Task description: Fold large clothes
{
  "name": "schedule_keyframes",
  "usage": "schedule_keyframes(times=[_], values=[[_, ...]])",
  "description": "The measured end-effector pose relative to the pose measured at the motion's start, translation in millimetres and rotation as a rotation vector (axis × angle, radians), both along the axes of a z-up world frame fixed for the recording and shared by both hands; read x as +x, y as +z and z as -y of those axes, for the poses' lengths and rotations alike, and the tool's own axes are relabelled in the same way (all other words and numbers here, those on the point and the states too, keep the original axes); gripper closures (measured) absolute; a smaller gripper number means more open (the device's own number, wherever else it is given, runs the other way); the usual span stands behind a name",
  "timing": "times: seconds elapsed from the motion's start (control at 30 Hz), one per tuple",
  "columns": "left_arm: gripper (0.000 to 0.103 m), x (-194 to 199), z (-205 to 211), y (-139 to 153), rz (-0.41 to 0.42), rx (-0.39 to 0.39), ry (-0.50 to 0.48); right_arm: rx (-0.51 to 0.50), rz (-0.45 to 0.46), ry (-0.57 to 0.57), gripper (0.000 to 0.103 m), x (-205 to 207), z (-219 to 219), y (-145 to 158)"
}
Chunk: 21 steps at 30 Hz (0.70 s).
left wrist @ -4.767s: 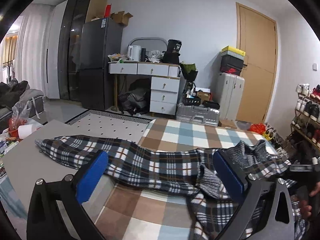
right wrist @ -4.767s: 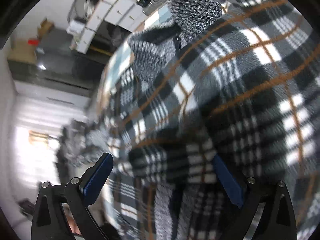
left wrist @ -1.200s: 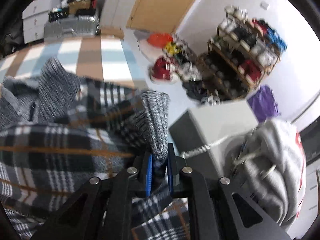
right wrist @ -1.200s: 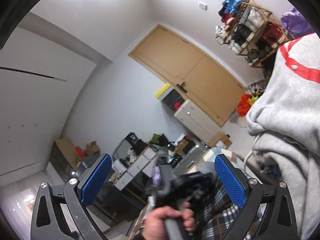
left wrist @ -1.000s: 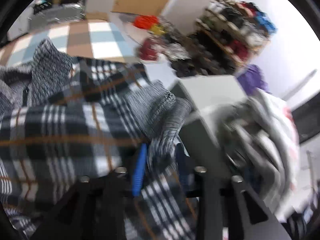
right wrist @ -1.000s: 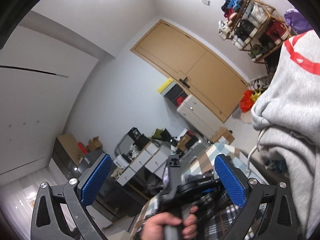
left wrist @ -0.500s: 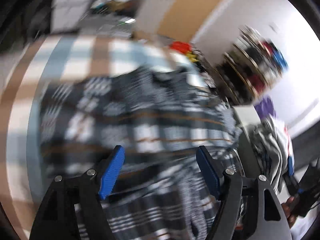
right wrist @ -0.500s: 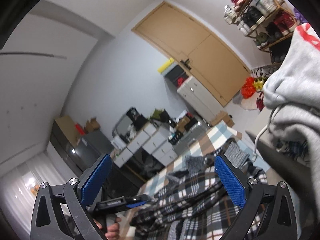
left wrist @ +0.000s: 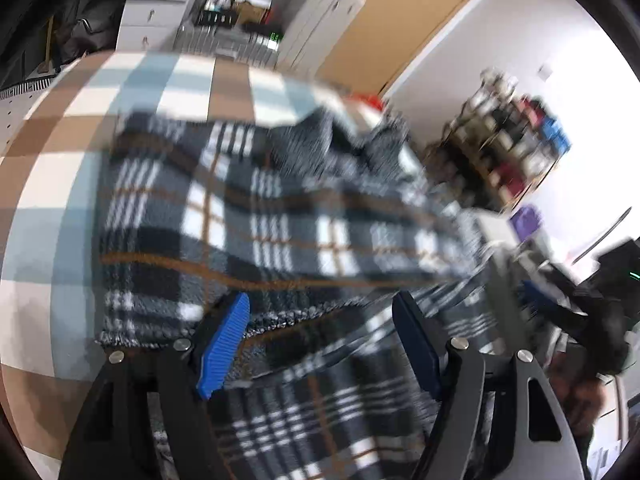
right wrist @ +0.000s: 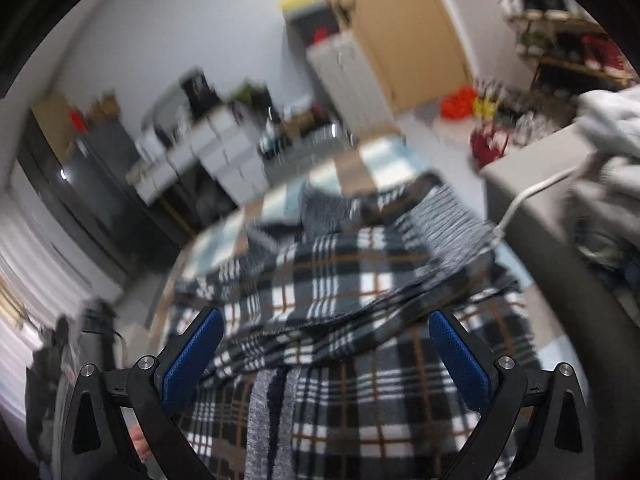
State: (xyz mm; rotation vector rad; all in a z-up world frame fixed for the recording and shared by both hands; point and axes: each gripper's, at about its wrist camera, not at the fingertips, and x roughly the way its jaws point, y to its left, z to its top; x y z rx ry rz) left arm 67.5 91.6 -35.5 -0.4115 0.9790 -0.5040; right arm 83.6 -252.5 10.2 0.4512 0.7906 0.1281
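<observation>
Left gripper has let go grey-knit cuff; sleeve now folded across black-white plaid fleece jacket. Right gripper agape, empty. Other sleeve next.

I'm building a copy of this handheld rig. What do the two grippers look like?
Both match: the left gripper and right gripper have black angular finger frames with triangular cutouts and silver screws, each carrying long ridged blue pads. No cables or markings show.

Both grippers, left and right, have black frames, silver screws and ribbed blue pads.
</observation>
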Motion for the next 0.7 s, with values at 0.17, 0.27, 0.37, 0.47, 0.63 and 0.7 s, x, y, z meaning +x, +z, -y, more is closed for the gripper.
schedule_keyframes(times=[0.17, 0.27, 0.37, 0.47, 0.63, 0.7], values=[[0.033, 13, -10, -3, -0.032, -0.046, 0.035, -0.209, -0.118, 0.153, 0.0, 73, -43, -3], [0.033, 22, -16, -23, -0.092, -0.046, 0.033, -0.299, -0.252, 0.199, 0.0, 110, -60, -25], [0.033, 30, -16, -38, -0.132, -0.048, 0.034, -0.373, -0.348, 0.197, 0.0, 128, -63, -54], [0.033, 32, -11, -40, -0.115, -0.017, 0.021, -0.434, -0.413, 0.186, 0.0, 139, -58, -78], [0.033, 31, -8, -36, -0.113, 0.011, 0.018, -0.45, -0.38, 0.198, 0.0, 131, -52, -103], [0.033, 28, -9, -30, -0.094, 0.016, 0.03, -0.451, -0.39, 0.201, 0.0, 129, -52, -100]])
